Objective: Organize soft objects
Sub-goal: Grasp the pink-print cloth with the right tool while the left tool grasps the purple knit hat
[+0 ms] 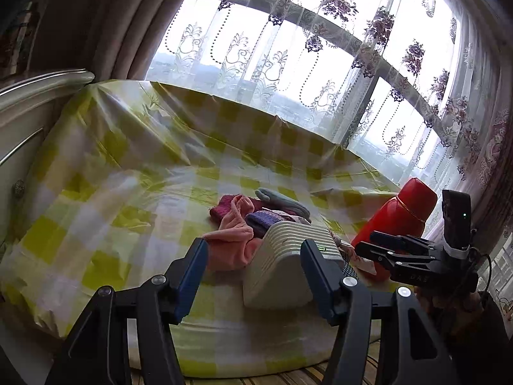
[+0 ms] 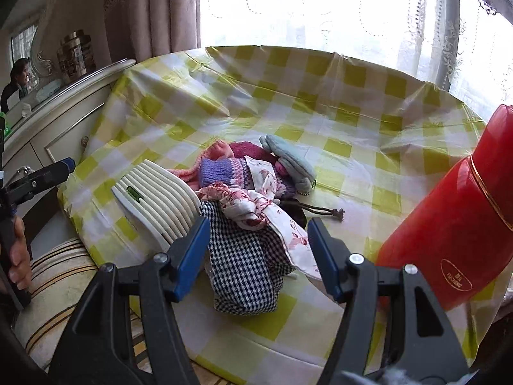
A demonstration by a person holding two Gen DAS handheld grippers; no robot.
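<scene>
Round table (image 2: pixel 352 122) covered with yellow-and-white checked plastic cloth, set against a window with sheer embroidered curtain (image 1: pixel 288 64).

Pile of soft objects (image 2: pixel 250 186) near the middle of the table, toward the near edge:
- Black-and-white houndstooth cloth (image 2: pixel 247 269) nearest, draped toward the table edge.
- White fabric with red print (image 2: pixel 256 205) on top of the houndstooth cloth.
- Purple knitted piece (image 2: pixel 218 170) behind the printed fabric.
- Pink fleece item (image 1: pixel 234 240) at the left side of the pile.
- Dark red knitted item (image 2: pixel 250 149) at the back.
- Light blue glove (image 2: pixel 288 157) at the far right of the pile, touching the knitted pieces.
- Drawstring cord (image 2: pixel 327 210) extending right from beneath the pile.

White ribbed case (image 2: pixel 160 199) touching the left side of the pile, with 1 small green mark on top.

Red thermos flask (image 2: pixel 449 224) upright at the right edge of the table, apart from the pile.

Left gripper (image 1: pixel 255 272): jaws spread apart, nothing held, hovering over the near table edge in line with the ribbed case.

Right gripper (image 2: pixel 258 256): jaws spread apart, nothing held, positioned above the houndstooth cloth; contact with the cloth cannot be determined.

White dresser (image 2: pixel 64 122) at the left of the table, with jars (image 2: pixel 75 54) on top.
</scene>
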